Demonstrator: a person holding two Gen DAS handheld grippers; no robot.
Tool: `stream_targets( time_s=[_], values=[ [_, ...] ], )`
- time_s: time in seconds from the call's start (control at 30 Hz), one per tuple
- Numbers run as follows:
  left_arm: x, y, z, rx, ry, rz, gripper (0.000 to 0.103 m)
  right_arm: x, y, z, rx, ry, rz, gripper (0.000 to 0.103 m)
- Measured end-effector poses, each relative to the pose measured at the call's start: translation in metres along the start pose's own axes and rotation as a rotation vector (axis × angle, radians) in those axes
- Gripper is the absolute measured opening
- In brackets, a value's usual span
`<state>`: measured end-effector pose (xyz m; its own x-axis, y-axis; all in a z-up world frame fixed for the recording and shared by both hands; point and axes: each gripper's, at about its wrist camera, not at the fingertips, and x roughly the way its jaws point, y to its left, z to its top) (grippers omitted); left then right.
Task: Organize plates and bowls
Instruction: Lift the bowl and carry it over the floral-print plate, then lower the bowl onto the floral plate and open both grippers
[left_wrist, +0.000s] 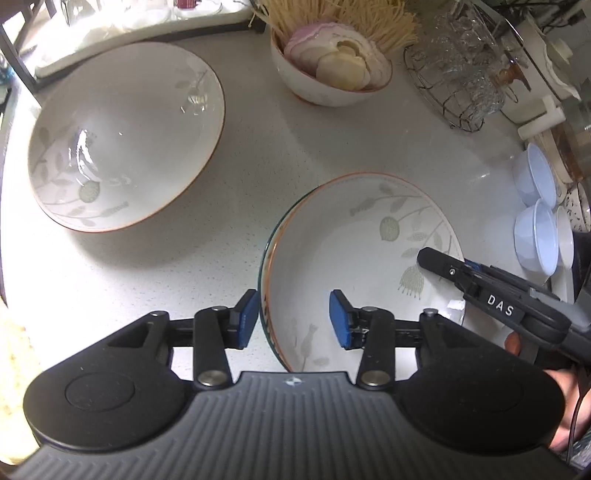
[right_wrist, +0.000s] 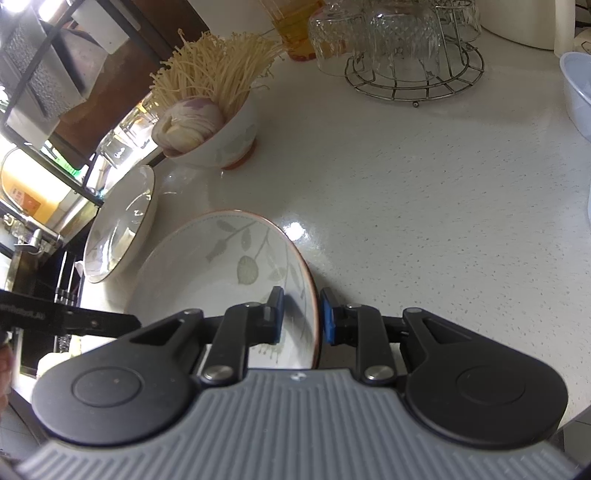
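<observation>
Speckled white countertop (right_wrist: 424, 206): right gripper (right_wrist: 302, 314) clamping leaf-patterned plate (right_wrist: 221, 266) rim, steadying it while left gripper (left_wrist: 293, 319) straddles the opposite rim, unclamped.

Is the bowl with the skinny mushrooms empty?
No, the mushroom bowl is full: pale sliced rounds fill its front and a bunch of thin mushrooms stands up at the back.

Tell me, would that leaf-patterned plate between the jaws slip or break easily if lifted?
Probably both. The leaf-patterned plate looks like glazed ceramic with glossy reflections, so likely slippery and stiff. Its thin rim suggests it could chip if dropped on the hard countertop.
</observation>
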<state>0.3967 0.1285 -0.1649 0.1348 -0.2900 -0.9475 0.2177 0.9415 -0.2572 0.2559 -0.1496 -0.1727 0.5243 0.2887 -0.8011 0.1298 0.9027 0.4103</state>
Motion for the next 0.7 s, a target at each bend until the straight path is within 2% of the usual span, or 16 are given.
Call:
stream_targets(
  time_s=[0.1, 0.2, 0.37, 0.7],
  values=[
    [0.002, 0.000, -0.002, -0.009, 0.008, 0.005, 0.048, 0.000, 0.001, 0.000, -0.009, 0.002, -0.001, 0.025],
    [-0.003, -0.004, -0.002, -0.004, -0.025, 0.021, 0.048, 0.000, 0.000, 0.000, -0.005, 0.006, 0.003, 0.025],
    [-0.028, -0.005, -0.001, -0.022, -0.139, 0.021, 0.048, -0.003, 0.001, 0.005, -0.005, 0.005, 0.000, 0.025],
    [-0.085, -0.026, -0.007, 0.014, -0.363, 0.041, 0.048, -0.054, 0.018, 0.013, -0.084, -0.153, 0.003, 0.026]
  ],
)
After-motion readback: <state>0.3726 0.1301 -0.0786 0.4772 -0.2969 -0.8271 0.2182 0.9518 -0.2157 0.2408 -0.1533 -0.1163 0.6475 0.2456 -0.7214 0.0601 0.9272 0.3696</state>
